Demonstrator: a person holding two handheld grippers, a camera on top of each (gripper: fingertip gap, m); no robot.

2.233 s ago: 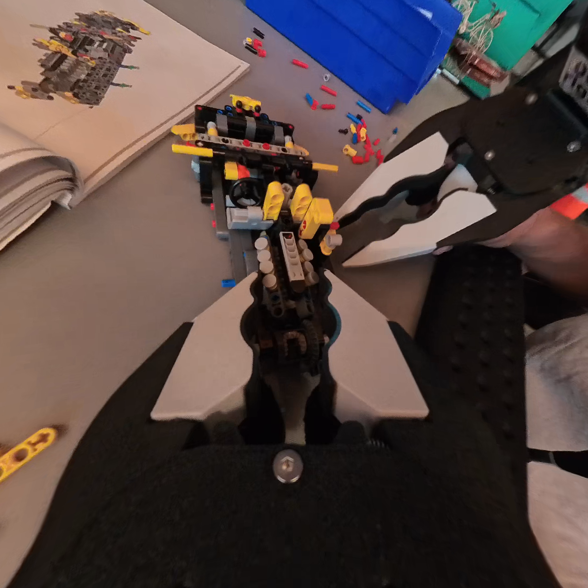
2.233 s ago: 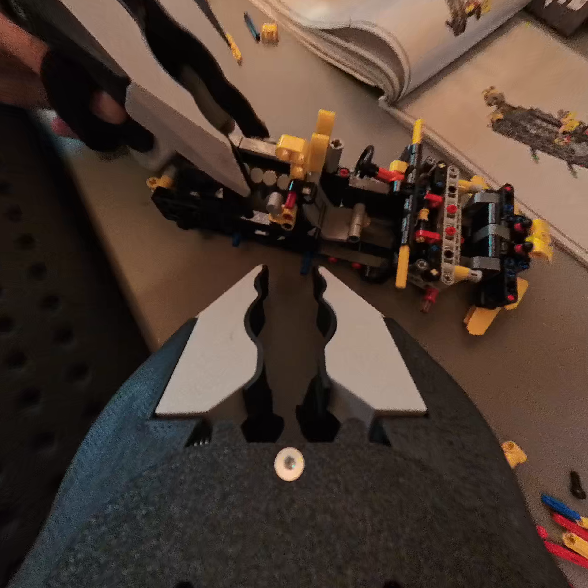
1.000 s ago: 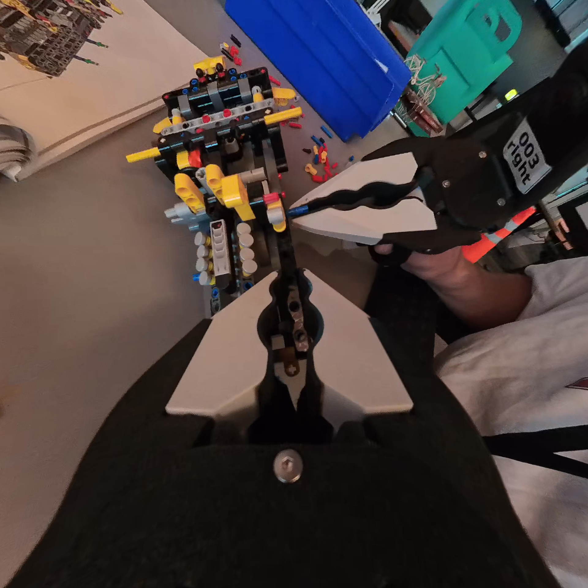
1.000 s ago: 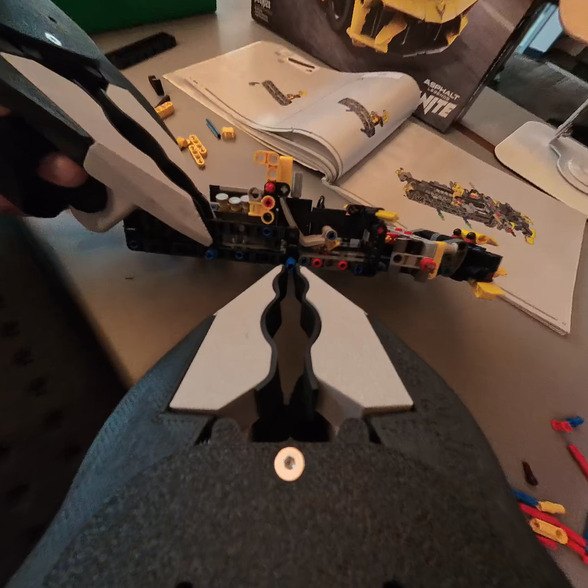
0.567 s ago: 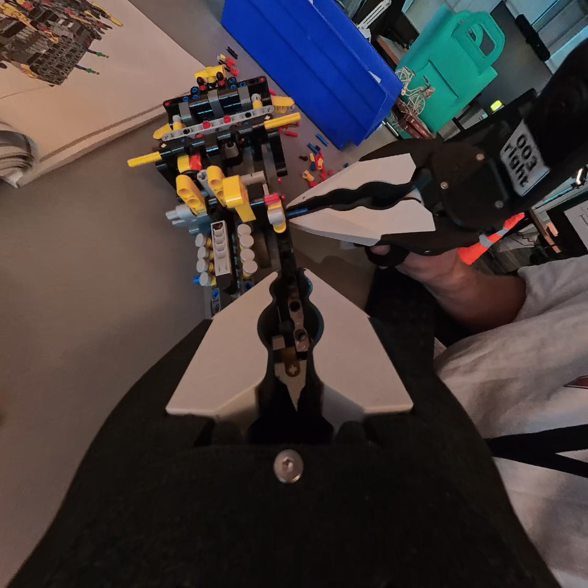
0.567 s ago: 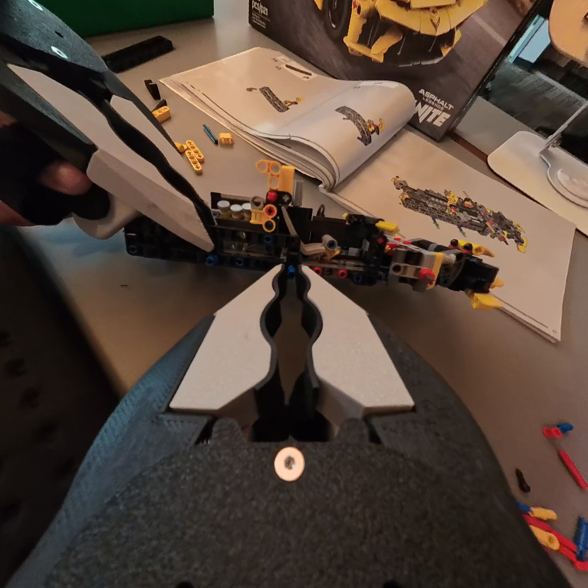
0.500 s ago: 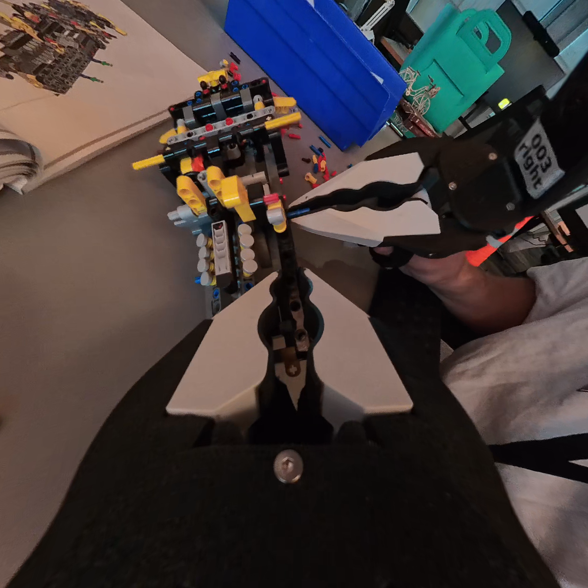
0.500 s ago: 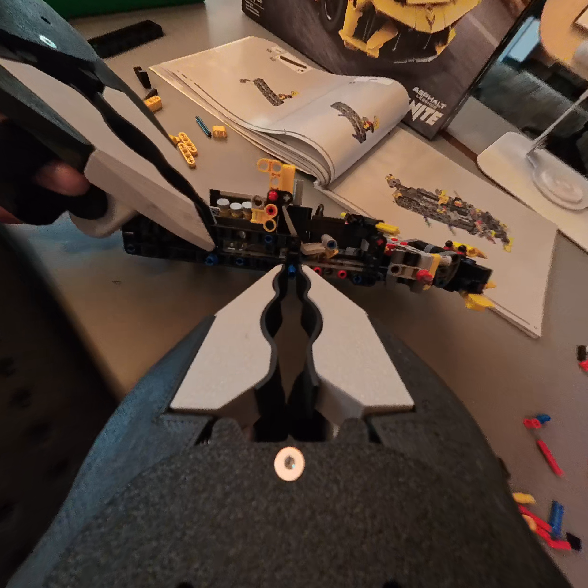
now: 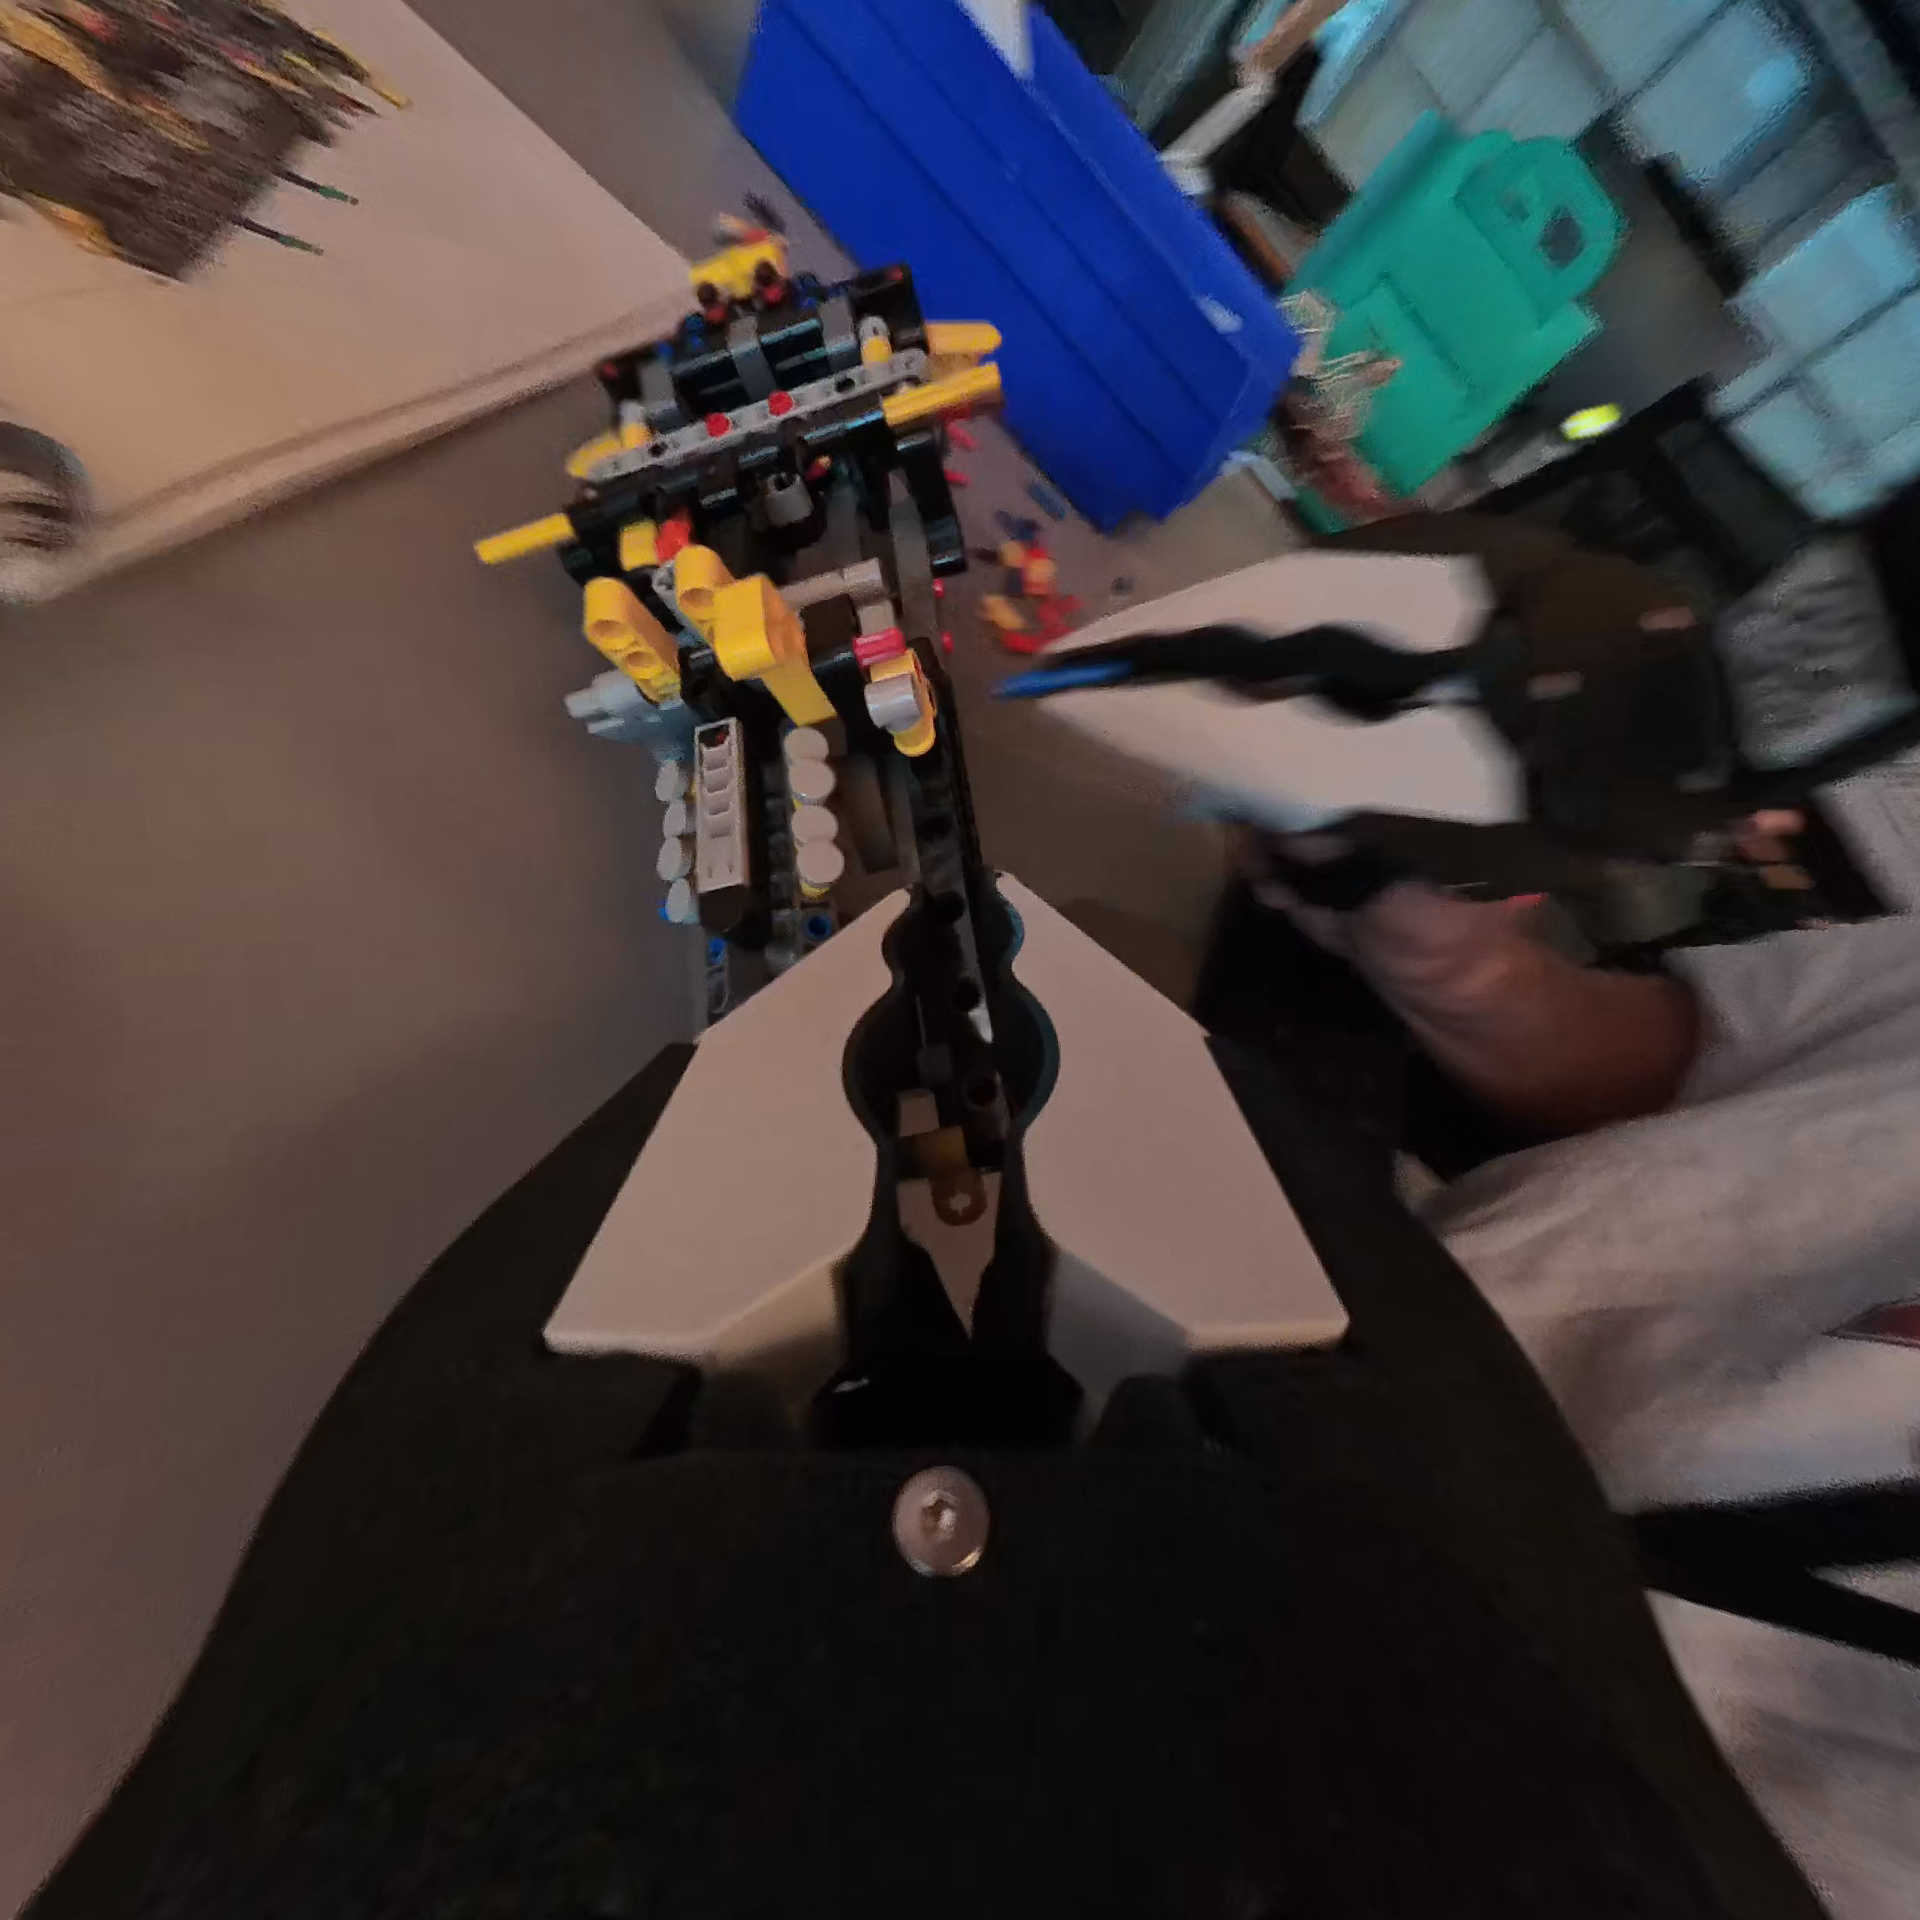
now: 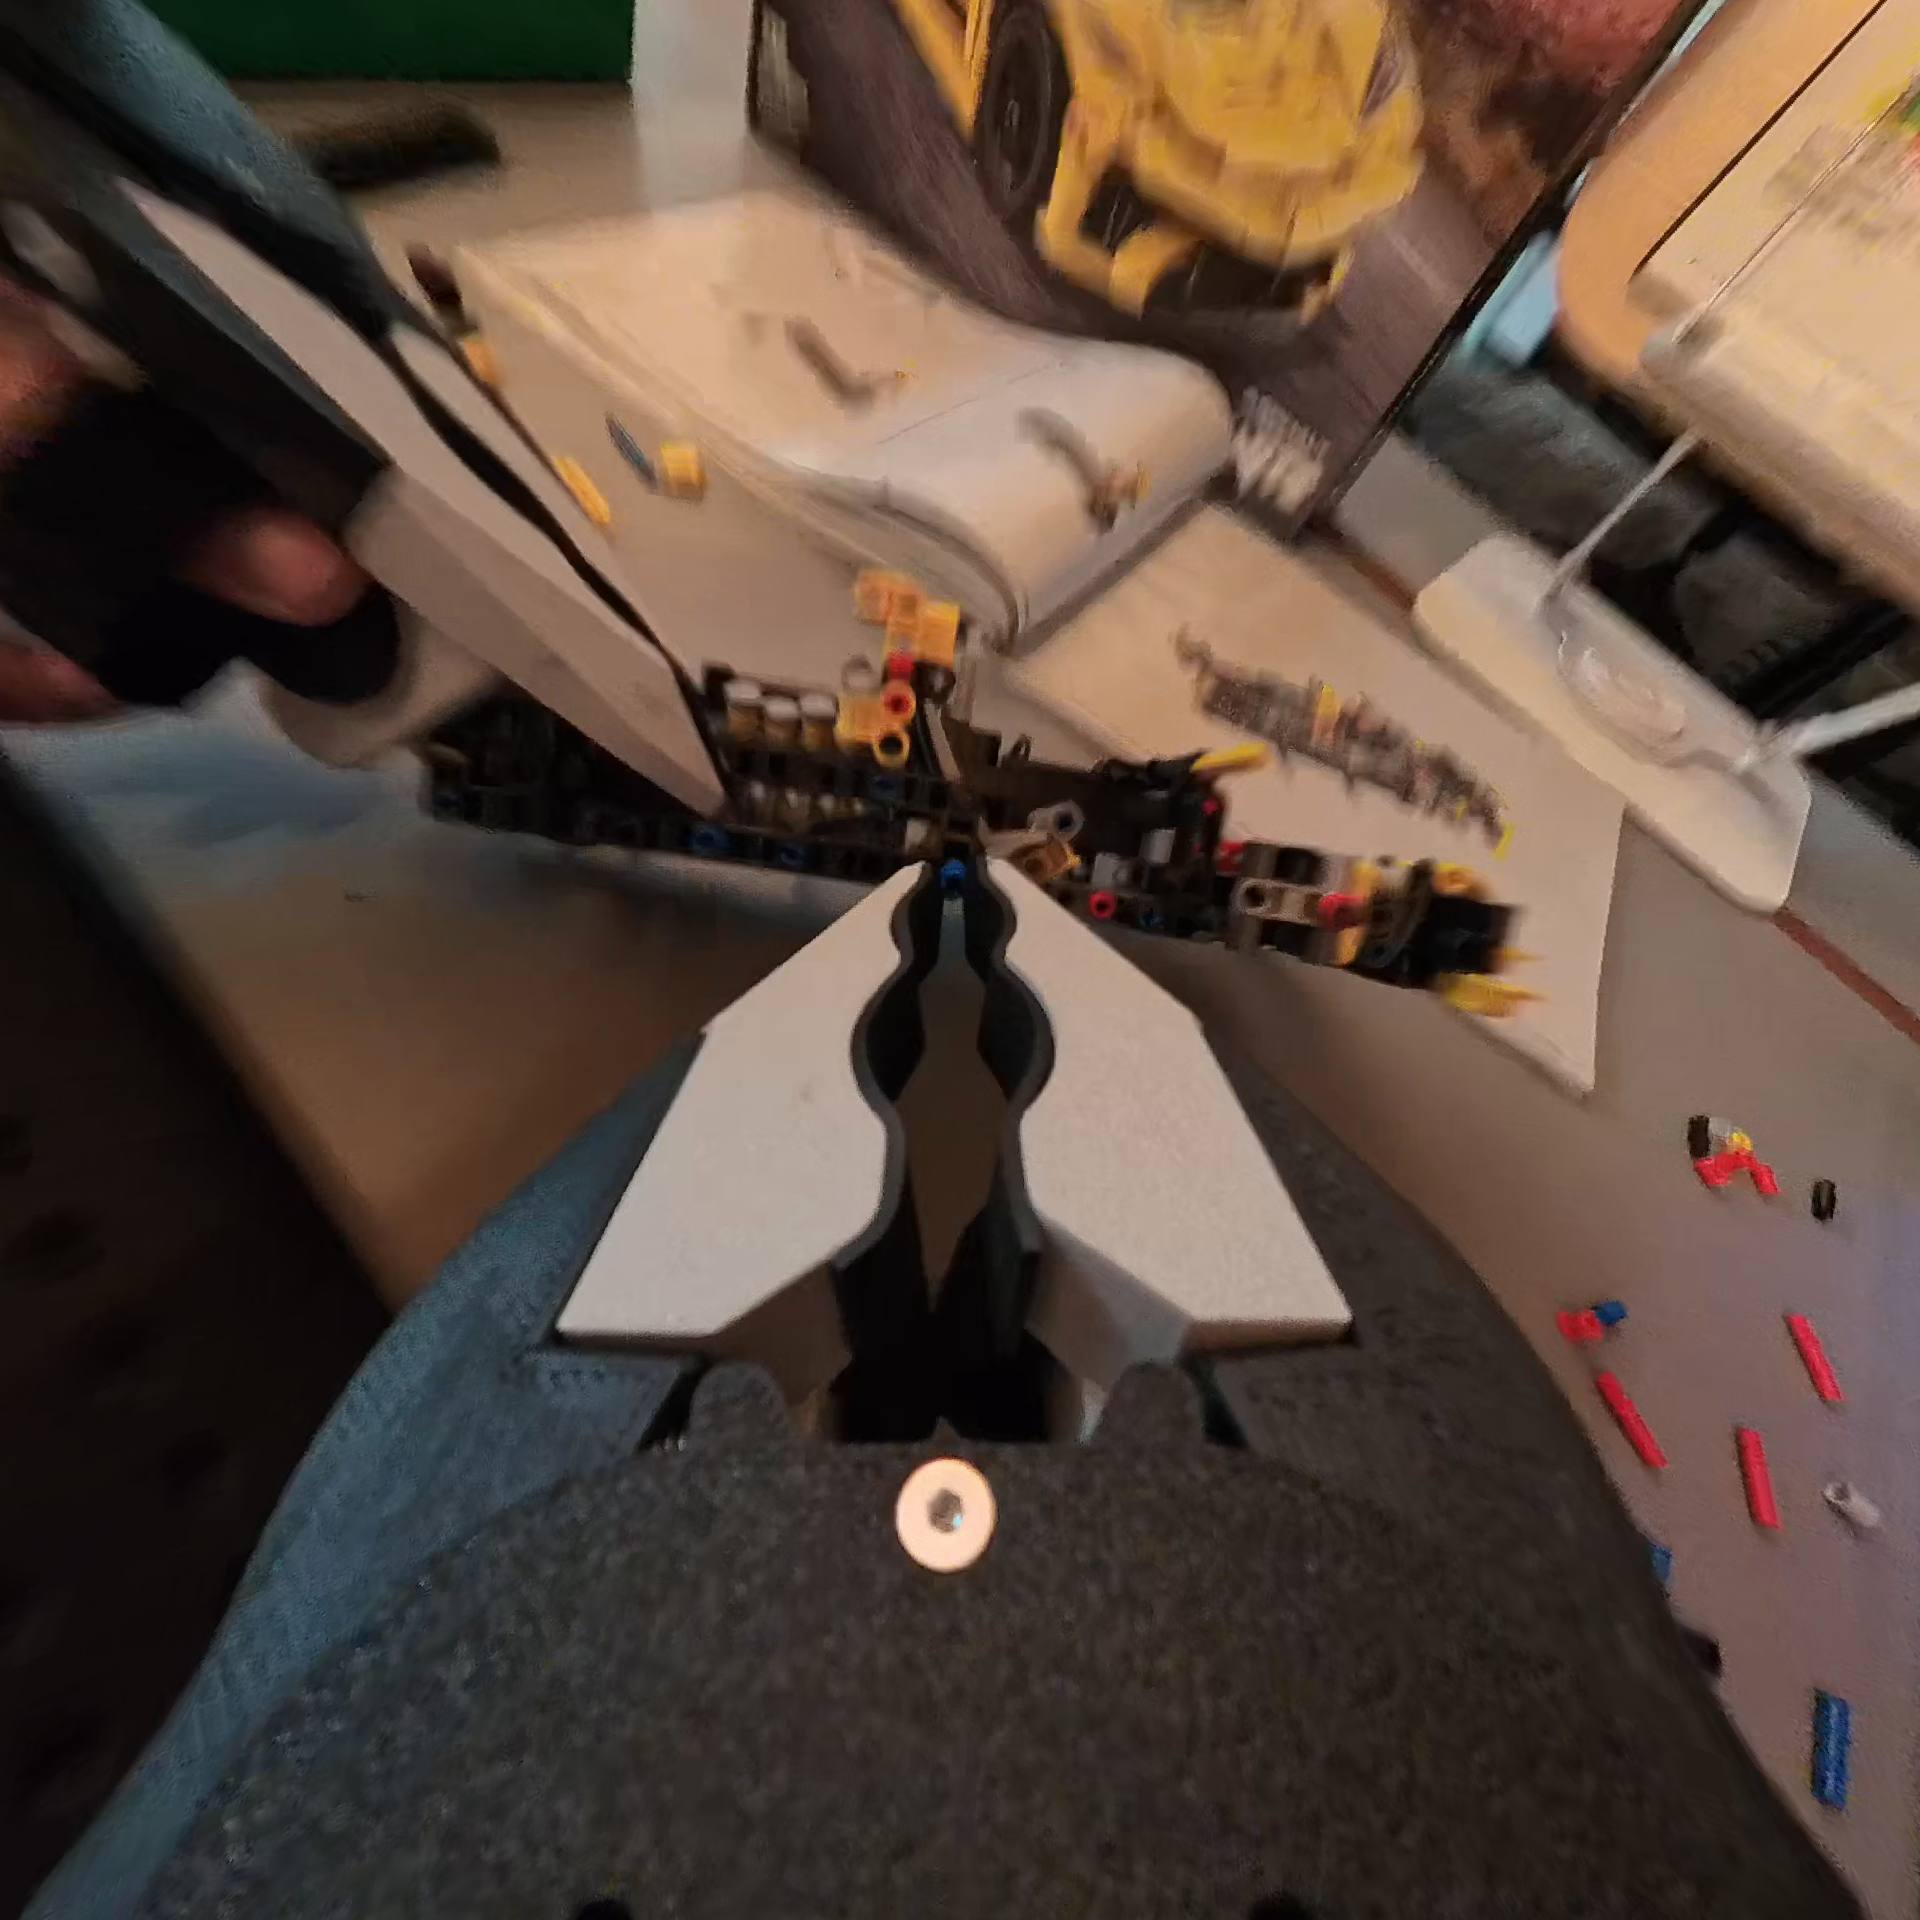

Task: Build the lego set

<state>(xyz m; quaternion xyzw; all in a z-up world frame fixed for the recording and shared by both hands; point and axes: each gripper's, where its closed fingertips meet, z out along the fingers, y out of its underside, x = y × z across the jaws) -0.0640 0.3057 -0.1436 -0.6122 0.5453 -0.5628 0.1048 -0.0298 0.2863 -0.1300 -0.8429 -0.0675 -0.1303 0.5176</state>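
The half-built black and yellow lego model is held off the grey table. My left gripper is shut on the black beam at the model's near end. My right gripper is shut on a small blue pin that sticks out past its tips. The pin points at the model's long side, at or just off it. In the left wrist view the right gripper comes in from the right, and the blue pin stands a little off the model's right side. The left gripper also shows in the right wrist view. Both views are blurred.
An open instruction booklet and the set's box lie behind the model. A blue bin stands at the far side. Loose red and blue pins are scattered on the table to the right. A person's arm is at the right. Left tips to right tips: about 5 cm.
My right gripper shut on the blue pin and brought it to the model's side. Now the pin's tip has backed off a little. The left gripper lifted and turned the model.
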